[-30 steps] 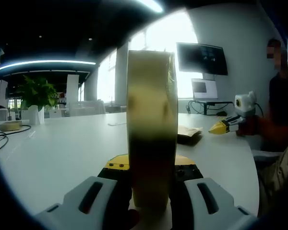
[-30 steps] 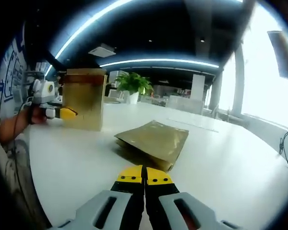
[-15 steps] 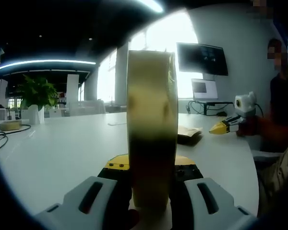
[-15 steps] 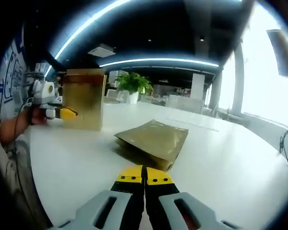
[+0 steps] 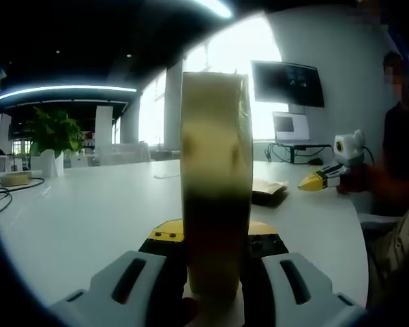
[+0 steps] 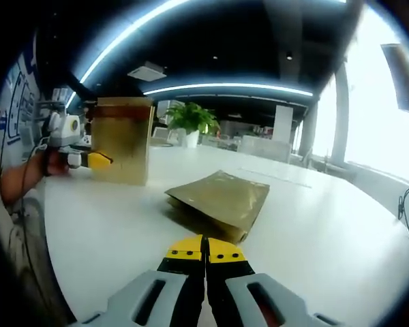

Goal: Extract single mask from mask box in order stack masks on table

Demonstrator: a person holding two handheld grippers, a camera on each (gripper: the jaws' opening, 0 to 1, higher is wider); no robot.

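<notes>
The right gripper (image 6: 205, 251) has its jaws pressed together over the white table (image 6: 313, 238). A flat gold pouch (image 6: 219, 198) lies ahead. The left gripper (image 6: 95, 159) grips an upright gold box (image 6: 125, 139).

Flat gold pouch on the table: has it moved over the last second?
No. The gold pouch lies in the same spot on the white table, before the potted plant; its slight drift matches the camera's.

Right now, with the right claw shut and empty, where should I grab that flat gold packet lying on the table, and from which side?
Take the gold packet by its near edge, the one facing the right claw. It lies flat on the white table, so a low, level approach from straight ahead, with the jaws opened first, would probably pinch that thin edge best.
</notes>
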